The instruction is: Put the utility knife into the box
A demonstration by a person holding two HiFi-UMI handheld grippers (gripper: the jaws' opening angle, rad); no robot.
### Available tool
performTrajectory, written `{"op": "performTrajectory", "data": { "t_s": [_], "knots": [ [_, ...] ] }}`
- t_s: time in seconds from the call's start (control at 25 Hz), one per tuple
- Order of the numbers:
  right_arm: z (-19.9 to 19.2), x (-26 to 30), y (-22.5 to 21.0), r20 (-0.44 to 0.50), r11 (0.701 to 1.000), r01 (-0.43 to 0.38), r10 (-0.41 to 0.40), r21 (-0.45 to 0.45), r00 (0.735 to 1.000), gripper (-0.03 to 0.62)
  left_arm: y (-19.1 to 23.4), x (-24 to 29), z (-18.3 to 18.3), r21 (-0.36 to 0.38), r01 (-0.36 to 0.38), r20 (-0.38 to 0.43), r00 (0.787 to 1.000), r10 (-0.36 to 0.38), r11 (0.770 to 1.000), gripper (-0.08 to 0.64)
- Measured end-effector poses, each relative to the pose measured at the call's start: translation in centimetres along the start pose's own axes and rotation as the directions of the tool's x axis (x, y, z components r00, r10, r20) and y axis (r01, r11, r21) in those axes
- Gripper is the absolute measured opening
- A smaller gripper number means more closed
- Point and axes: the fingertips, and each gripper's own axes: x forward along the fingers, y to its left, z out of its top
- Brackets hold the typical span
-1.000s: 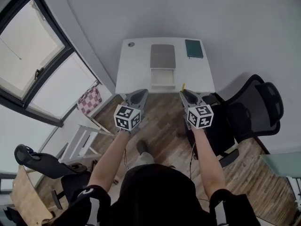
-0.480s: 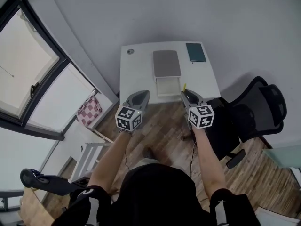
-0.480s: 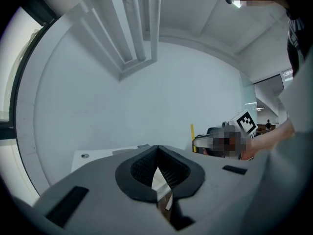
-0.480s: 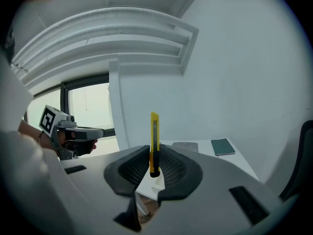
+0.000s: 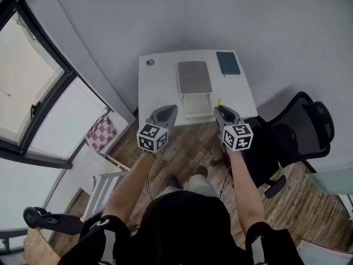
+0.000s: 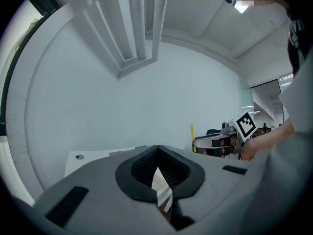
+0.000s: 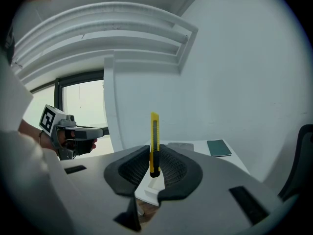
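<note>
Right gripper view is telling the reason: we are clamping the knife (image 7: 154,131) upright in the right tool (image 7: 155,152), ready for lowering into the open box (image 5: 195,115) on the table (image 5: 160,87); the left tool (image 6: 157,166) is resting pressed together, empty.

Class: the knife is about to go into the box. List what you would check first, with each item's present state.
1. Utility knife clamped in right gripper: ok.
2. Box open: ok.
3. Left gripper shut, empty, clear of box: ok.
4. Knife over box opening: not ok, it is right of it in the head view.
5. Blade retracted: cannot tell.
</note>
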Motion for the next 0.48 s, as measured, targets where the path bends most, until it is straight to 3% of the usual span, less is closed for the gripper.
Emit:
{"op": "performTrajectory", "data": {
  "t_s": [0.48],
  "knots": [
    [0.1,4.9,-5.7,-0.039,0.997,-0.083,0.082,-0.013,0.996,0.077,1.8,5.9,0.6,-0.015,-0.083,-0.004,0.997,0.083,0.996,0.025]
  ]
}}
